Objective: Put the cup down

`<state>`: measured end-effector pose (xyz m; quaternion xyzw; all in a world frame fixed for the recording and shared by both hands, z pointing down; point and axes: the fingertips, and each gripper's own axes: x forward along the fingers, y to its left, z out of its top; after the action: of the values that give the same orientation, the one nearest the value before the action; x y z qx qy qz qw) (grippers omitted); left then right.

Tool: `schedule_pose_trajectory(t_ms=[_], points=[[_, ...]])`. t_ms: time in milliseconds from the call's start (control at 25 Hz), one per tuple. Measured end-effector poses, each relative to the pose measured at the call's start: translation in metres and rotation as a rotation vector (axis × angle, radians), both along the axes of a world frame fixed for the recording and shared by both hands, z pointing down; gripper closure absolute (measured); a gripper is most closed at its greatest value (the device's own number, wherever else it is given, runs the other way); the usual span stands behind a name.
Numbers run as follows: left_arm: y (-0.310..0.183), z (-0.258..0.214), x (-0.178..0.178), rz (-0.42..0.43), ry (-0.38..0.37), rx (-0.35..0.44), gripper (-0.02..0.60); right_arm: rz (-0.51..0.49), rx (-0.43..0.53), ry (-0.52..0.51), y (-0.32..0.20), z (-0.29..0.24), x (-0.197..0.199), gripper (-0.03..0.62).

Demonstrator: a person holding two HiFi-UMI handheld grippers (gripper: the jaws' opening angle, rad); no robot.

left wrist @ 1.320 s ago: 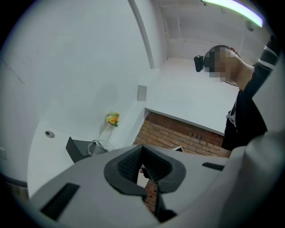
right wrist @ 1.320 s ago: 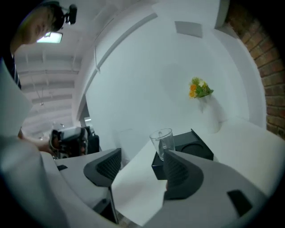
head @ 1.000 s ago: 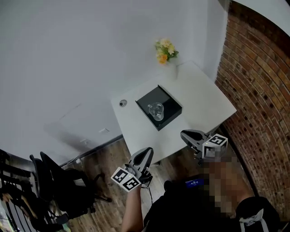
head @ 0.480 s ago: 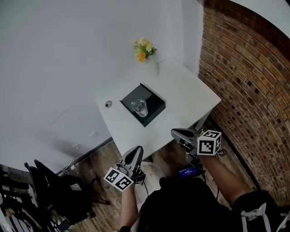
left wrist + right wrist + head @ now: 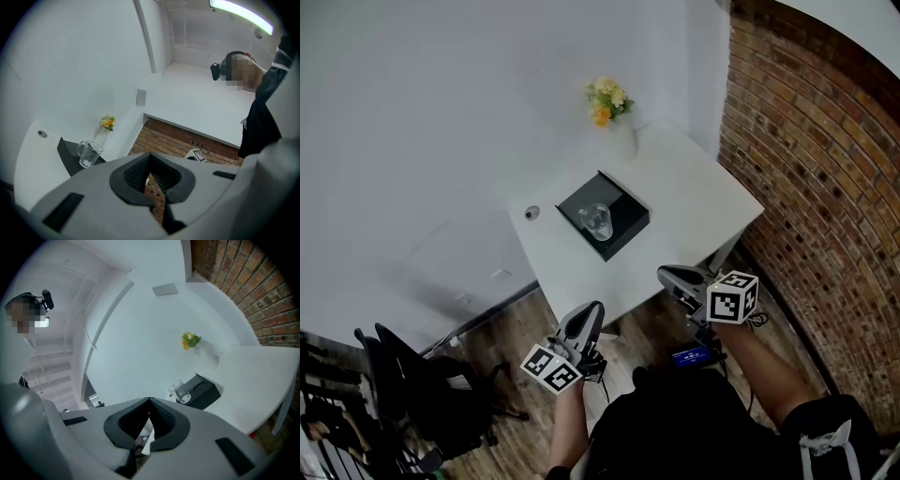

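Observation:
A clear glass cup [image 5: 597, 221] with a handle stands upright on a flat black box [image 5: 628, 203] on the white table [image 5: 694, 202]. The cup [image 5: 88, 153] also shows in the left gripper view, and in the right gripper view the cup [image 5: 180, 392] stands on the box [image 5: 202, 391]. Both grippers hang below the table's near edge, well away from the cup. My left gripper [image 5: 590, 314] is shut and empty. My right gripper [image 5: 667, 275] is shut and empty too.
A small bunch of yellow and orange flowers [image 5: 607, 99] stands at the table's far corner by the white wall. A brick wall [image 5: 825, 187] runs along the right. A black office chair [image 5: 422, 389] stands on the wooden floor at the lower left. A small round fitting [image 5: 531, 213] sits near the table's left edge.
The view has shifted, so the table sits a little differently in the picture. Both grippers stay low by the table's near edge, away from the cup, which has not moved.

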<state>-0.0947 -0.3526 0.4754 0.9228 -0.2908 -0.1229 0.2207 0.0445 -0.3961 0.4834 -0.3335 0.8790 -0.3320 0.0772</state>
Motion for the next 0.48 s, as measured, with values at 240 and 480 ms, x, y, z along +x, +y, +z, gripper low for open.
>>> schedule_pose_trajectory(t_ms=[240,480], points=[[0.0013,0.0023,-0.0001,-0.007,0.006,-0.009,0.574,0.014,0.002,0.022,-0.0009,0.0042,0.0023,0.582],[0.0030,0.0000,-0.0023,-0.009,0.012,-0.008,0.574,0.025,0.002,0.020,-0.0002,0.0043,0.0037,0.582]])
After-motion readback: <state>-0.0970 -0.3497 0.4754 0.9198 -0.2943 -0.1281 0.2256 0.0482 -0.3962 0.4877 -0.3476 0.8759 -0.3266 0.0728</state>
